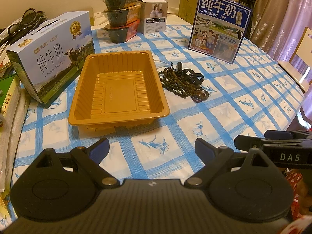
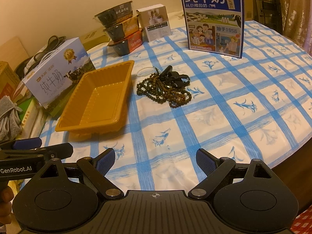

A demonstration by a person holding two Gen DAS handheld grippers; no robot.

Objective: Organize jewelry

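A blue-and-white checked cloth covers the counter, with a pale wall and curtains behind it. At the left of the left wrist frame stands a light blue milk carton, just beside the orange plastic tray that sits empty at the centre. Behind the tray, at the upper middle, are three stacked black bowls and a small white box. Right of the tray, near its far corner, lies a heap of brown bead strings tangled with some black pieces; in the right wrist frame a thin white bracelet shows between the tray and the beads. A dark blue milk carton stands upright at the upper right. Along the bottom edge, the left gripper has its jaws wide apart and holds nothing; the right gripper is likewise spread with nothing between its jaws, and both are well apart from the jewelry.
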